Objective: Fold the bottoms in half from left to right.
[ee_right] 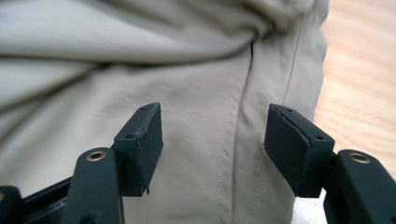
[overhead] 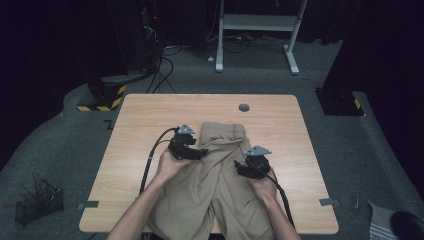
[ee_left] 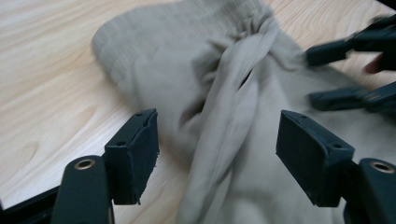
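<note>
1. Left tongs (ee_left: 217,154): jaws stand wide with nothing pinched, set over a twisted fold of the beige trousers (overhead: 220,175). No earlier grip shows on the cloth.
2. Right tongs (ee_right: 215,144): jaws stand wide, empty, poised just above the flat cloth beside a seam (ee_right: 245,140).
3. The trousers lie on the bench (overhead: 145,115) with the waistband (overhead: 223,131) away from the person and both legs running toward the near edge, one hanging past it.
4. Risk: closing on the twisted fold probably gathers several layers, so a pull would drag the whole garment rather than straighten it.
5. Risk: the right tongs may pinch only the top layer at the seam and slip off.
6. Risk: the overhanging legs could pull the trousers off the bench if both tongs stay free.
</note>
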Demonstrator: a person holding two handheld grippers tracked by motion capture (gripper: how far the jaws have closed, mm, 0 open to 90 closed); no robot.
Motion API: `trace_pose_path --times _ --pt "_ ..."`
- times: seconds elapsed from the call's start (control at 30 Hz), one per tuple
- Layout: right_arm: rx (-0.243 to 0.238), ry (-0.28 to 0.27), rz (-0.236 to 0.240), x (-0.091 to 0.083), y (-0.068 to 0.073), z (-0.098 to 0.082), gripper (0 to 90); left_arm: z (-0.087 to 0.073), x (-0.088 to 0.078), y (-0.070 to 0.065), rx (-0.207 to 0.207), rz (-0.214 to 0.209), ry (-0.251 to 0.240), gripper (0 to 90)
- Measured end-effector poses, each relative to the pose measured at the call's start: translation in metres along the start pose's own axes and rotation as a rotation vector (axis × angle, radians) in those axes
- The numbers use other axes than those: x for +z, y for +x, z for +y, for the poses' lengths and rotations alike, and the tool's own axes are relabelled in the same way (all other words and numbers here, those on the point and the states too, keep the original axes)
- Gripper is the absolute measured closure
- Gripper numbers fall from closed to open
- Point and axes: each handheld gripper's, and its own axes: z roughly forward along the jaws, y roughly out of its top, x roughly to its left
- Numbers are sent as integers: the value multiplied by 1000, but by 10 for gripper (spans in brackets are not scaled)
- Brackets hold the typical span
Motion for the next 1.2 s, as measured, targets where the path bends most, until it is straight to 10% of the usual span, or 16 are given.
trace_pose_path --times 0.27,0.57,0.9,1.2 --pt "-46 19 149 -5 22 -1 376 -14 6 4 -15 -1 65 514" --pt "-68 58 117 13 32 0 365 -17 15 10 -27 11 76 854" --pt "-35 56 73 50 33 31 364 16 -10 20 -35 62 24 877" --pt "7 59 38 77 30 54 366 42 3 -8 -30 -33 13 870"
